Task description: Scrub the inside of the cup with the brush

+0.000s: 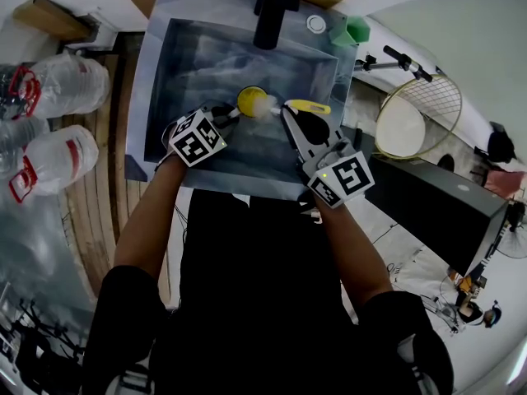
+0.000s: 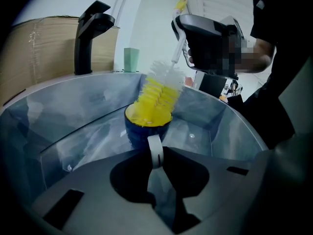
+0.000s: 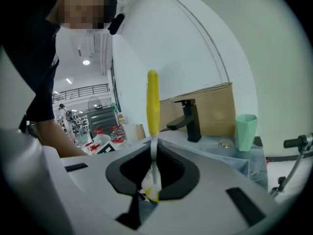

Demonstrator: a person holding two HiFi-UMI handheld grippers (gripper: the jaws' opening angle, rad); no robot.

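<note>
left tongs (image 2: 155,153): clamped on the white handle of the cup (image 2: 139,133); my left gripper view shows the pinch dead-on, the head view only gives the marker cube and a sliver of jaw
right tongs (image 3: 155,165): closed on the thin white stem of the brush (image 3: 153,102); in the right gripper view the yellow grip sticks up past the jaws
cup: blue outside, inside the sink (image 1: 189,56); from the head view it's just a yellow circle
brush head: yellow bristles stuffed into the cup's mouth, white ones above the rim; only the left gripper view shows that properly, the right one catches just a scrap of bristle
faucet (image 3: 190,119): black, at the back edge; green tumbler (image 3: 246,131) near it
water bottles (image 1: 62,85): left of the sink, head view only
</note>
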